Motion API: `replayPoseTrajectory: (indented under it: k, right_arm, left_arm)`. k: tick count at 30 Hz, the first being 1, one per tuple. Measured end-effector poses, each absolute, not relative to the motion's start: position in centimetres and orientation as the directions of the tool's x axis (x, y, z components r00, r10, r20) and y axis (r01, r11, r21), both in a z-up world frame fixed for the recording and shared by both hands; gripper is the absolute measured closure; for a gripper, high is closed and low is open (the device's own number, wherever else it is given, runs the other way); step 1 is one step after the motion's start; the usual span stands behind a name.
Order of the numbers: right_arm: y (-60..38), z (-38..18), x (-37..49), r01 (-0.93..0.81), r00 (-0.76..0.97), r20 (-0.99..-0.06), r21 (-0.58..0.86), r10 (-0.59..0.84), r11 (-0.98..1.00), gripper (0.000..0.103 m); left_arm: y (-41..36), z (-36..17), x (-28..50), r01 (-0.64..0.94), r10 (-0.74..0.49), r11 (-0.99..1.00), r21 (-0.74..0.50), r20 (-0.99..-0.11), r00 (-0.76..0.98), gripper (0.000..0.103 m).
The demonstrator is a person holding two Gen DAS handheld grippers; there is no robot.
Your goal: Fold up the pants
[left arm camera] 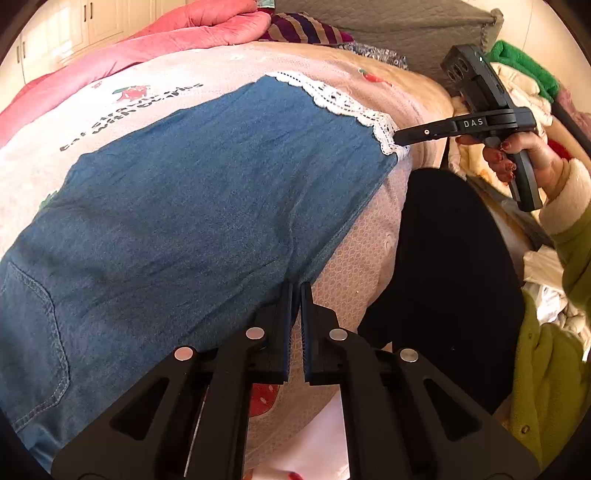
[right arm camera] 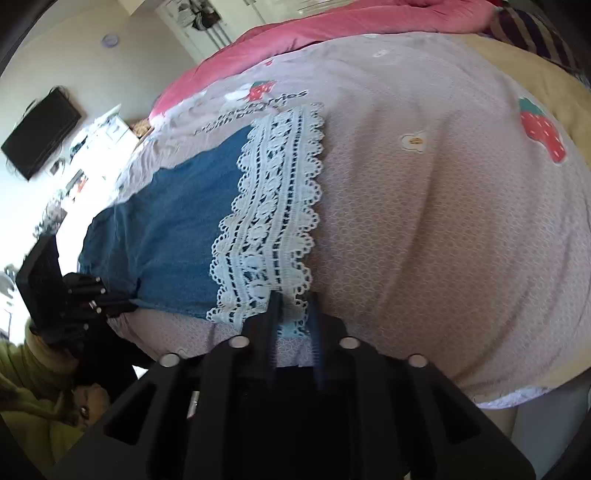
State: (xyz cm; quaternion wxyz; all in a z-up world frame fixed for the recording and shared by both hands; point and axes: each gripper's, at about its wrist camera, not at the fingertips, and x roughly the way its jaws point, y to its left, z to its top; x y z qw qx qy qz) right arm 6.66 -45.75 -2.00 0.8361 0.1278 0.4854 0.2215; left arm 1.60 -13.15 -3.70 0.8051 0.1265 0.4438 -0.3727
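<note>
Blue denim pants (left arm camera: pixel 207 206) lay spread flat on a bed, over a pale pink quilt (left arm camera: pixel 373 254) printed with strawberries and dark lettering. White lace trim (right arm camera: pixel 273 206) ran across the leg hem; a stitched back pocket (left arm camera: pixel 29 325) showed at the other end, low left in the left wrist view. Cloth looked mostly smooth, a few shallow creases along the leg.

Left gripper (left arm camera: pixel 295 291) sat at the near edge of the pants, about midway along, fingers drawn together and pinching the denim edge between them. The same gripper appeared in the right wrist view at far left, tips on the blue cloth's edge.

Right gripper (right arm camera: pixel 293 299) was at the hem corner, its fingers standing apart with the lace lying between and under them; pads did not appear to press on the cloth. No earlier look to compare. In the left wrist view its fingertips met the lace at the corner, and a hand (left arm camera: pixel 517 158) with dark red nails gripped the handle, cream cuff and green sleeve (left arm camera: pixel 554 369) behind.

Round about: a pink duvet (left arm camera: pixel 129 51) bunched at the far side of the bed, a striped cloth (left arm camera: pixel 303 29) beside it, a grey quilted blanket (left arm camera: pixel 399 33) beyond. A heap of clothes (left arm camera: pixel 524 88) with a green piece on top stood past the right gripper. A dark screen (right arm camera: pixel 40 136) hung on the wall, seen from the right wrist
</note>
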Motion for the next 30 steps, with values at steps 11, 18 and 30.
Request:
replayPoseTrajectory:
  k: [11,18,30]
  right_arm:
    - [-39.7,4.6,4.4,-0.432,0.554,-0.606,0.377,0.571,0.819,0.040]
    - [-26.3,2.3,3.4,-0.698,0.431,-0.695,0.147,0.575,0.701,0.035]
    - [-20.1,-2.4,3.4,-0.790,0.322,-0.814,0.050,0.483,0.611,0.099]
  left_arm:
    - [-3.9,3.0,-0.4,0.495,-0.418,0.864,-0.096,-0.686,0.596,0.023]
    - [7.8,3.6,-0.4,0.088,-0.143,0.990,-0.114,-0.693,0.706,0.017]
    - [13.7,-2.1,4.5,-0.113,-0.297,0.886,-0.451,-0.735,0.609,0.071]
